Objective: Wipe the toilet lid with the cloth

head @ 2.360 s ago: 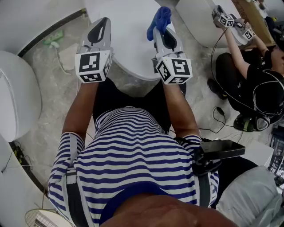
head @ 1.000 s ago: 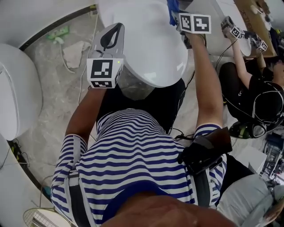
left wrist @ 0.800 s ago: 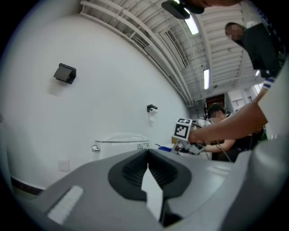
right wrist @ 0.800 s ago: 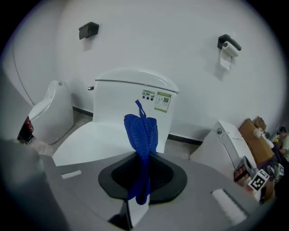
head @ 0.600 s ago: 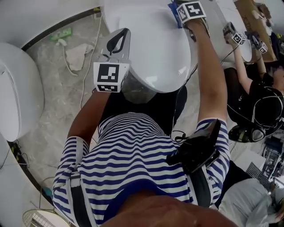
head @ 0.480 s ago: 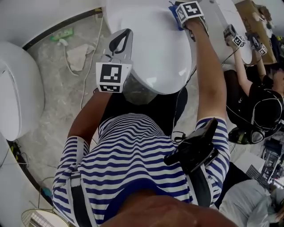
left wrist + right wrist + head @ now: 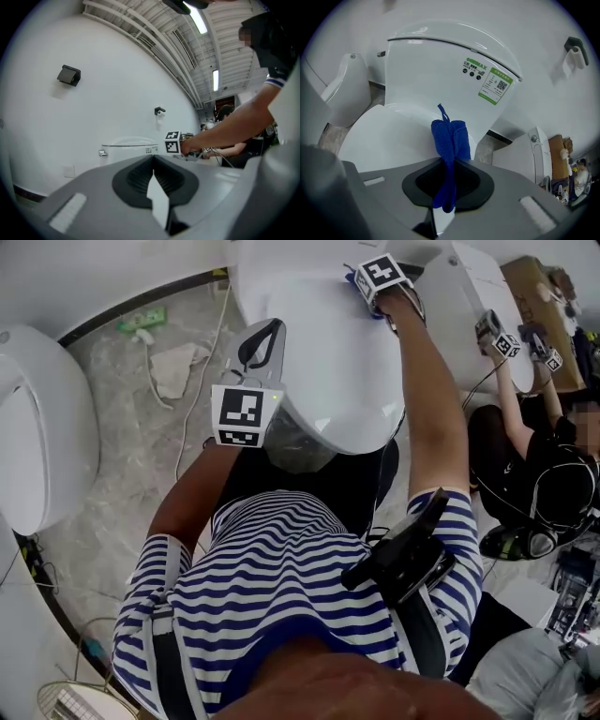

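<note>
1. Toilet lid (image 7: 319, 371) lies shut. At its left edge the left tongs (image 7: 264, 332) have their jaws pressed together on nothing. Whether they touch the lid I cannot tell.
2. Over the lid's rear right, close to the tank (image 7: 450, 61), the right tongs (image 7: 449, 161) are clamped on the blue cloth (image 7: 450, 136). The cloth is bunched into a narrow roll that sticks out past the tips.
3. Likely trouble: so thin a roll would probably cover little of the lid per stroke and leave bands unwiped. Pressing low could bring the hard tips onto the lid and scratch it. Drag across the lid may tug the cloth out of the pinch.
</note>
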`<action>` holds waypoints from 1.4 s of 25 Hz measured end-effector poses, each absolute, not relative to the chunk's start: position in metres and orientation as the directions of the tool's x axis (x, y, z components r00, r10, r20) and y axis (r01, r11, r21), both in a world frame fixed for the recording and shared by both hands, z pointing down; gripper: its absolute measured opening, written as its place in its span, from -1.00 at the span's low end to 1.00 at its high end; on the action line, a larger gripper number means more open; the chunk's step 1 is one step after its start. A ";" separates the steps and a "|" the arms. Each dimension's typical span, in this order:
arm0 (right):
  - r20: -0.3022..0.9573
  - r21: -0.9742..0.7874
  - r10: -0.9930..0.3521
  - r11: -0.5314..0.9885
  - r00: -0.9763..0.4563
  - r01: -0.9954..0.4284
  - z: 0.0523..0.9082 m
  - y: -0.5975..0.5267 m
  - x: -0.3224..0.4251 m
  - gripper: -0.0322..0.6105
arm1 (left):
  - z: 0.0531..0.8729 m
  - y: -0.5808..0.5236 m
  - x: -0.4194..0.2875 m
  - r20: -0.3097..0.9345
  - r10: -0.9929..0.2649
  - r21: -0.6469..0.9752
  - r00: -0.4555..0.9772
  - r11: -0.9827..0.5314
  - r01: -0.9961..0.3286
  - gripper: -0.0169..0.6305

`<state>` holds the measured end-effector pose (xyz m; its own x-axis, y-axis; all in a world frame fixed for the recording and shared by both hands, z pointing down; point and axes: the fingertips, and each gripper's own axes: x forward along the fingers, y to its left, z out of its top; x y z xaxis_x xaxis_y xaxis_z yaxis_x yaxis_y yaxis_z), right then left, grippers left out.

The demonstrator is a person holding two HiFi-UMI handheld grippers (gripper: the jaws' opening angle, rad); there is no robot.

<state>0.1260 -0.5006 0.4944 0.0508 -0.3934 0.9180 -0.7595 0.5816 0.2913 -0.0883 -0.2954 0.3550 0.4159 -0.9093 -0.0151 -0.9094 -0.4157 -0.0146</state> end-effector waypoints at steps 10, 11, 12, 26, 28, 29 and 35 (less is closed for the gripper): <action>0.934 0.237 -0.356 0.666 -0.022 -0.708 0.500 -0.481 0.073 -0.75 | 0.358 -0.290 -0.088 -0.018 -0.910 -0.015 0.414 -0.413 -0.910 -0.94; 0.935 0.233 -0.354 0.672 -0.028 -0.703 0.501 -0.480 0.068 -0.75 | 0.359 -0.289 -0.089 -0.018 -0.911 -0.014 0.413 -0.413 -0.911 -0.94; 0.936 0.228 -0.351 0.677 -0.035 -0.700 0.500 -0.479 0.062 -0.75 | 0.358 -0.289 -0.090 -0.019 -0.911 -0.013 0.412 -0.412 -0.911 -0.94; 0.936 0.029 -0.255 0.741 -0.242 -0.671 0.495 -0.451 -0.035 -0.75 | 0.350 -0.286 -0.111 -0.032 -0.921 -0.008 0.389 -0.389 -0.921 -0.94; 0.934 -0.005 -0.234 0.749 -0.272 -0.663 0.495 -0.447 -0.048 -0.75 | 0.350 -0.286 -0.115 -0.032 -0.922 -0.006 0.385 -0.385 -0.923 -0.94; 0.932 -0.022 -0.223 0.753 -0.286 -0.658 0.495 -0.444 -0.055 -0.75 | 0.349 -0.286 -0.116 -0.032 -0.923 -0.005 0.383 -0.383 -0.924 -0.94; 0.913 -0.135 -0.149 0.768 -0.379 -0.627 0.495 -0.426 -0.093 -0.75 | 0.347 -0.285 -0.122 -0.034 -0.927 -0.003 0.373 -0.373 -0.928 -0.94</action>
<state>-0.0930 -0.4257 0.4953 -0.3793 -0.1493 0.9131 -0.6266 0.7676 -0.1348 -0.1222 -0.2848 0.3465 0.3725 -0.9274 -0.0340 -0.9280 -0.3727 -0.0027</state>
